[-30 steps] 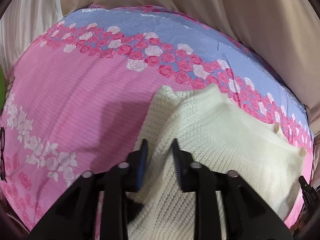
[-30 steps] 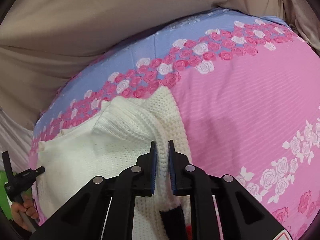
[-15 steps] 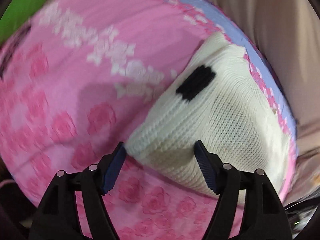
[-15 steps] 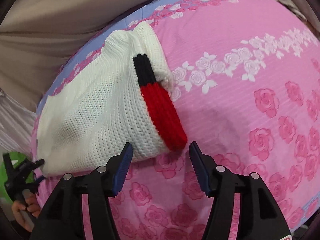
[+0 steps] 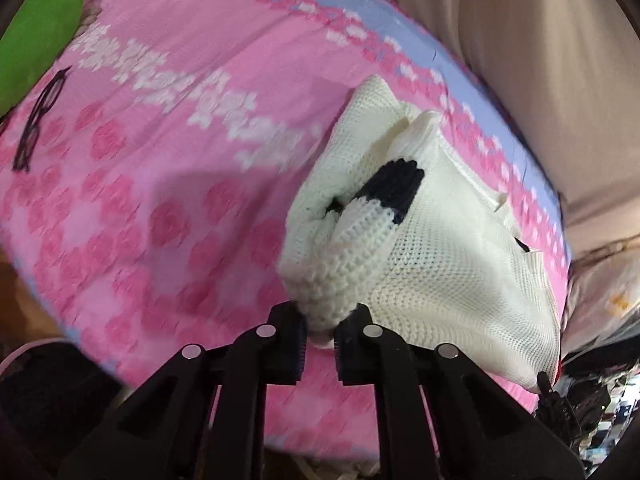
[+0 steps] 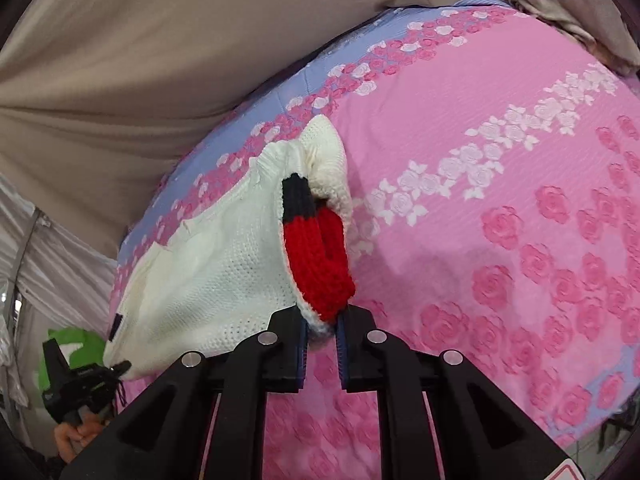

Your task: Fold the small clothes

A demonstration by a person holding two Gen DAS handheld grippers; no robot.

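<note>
Knitwear is lying near the blue-bordered far edge of a bed, on a pink rose-printed bedsheet [image 5: 168,184]: a cream knitted sweater [image 5: 448,272] folded into a bundle, with its near edge being lifted off the sheet at two corners. The left hand-held gripper [image 5: 320,340] is pinching one cream corner, its jaws drawn narrow with the knit bunching between them. The right hand-held gripper [image 6: 322,338] is clamping the other corner, where a sleeve with a red cuff [image 6: 320,264] and a black band [image 6: 297,199] is hanging down over the cream knit into the jaws. A pair of dark-framed glasses [image 5: 38,120] is resting on the sheet well apart from the sweater, and beige fabric [image 6: 140,60] is showing beyond the bed.
</note>
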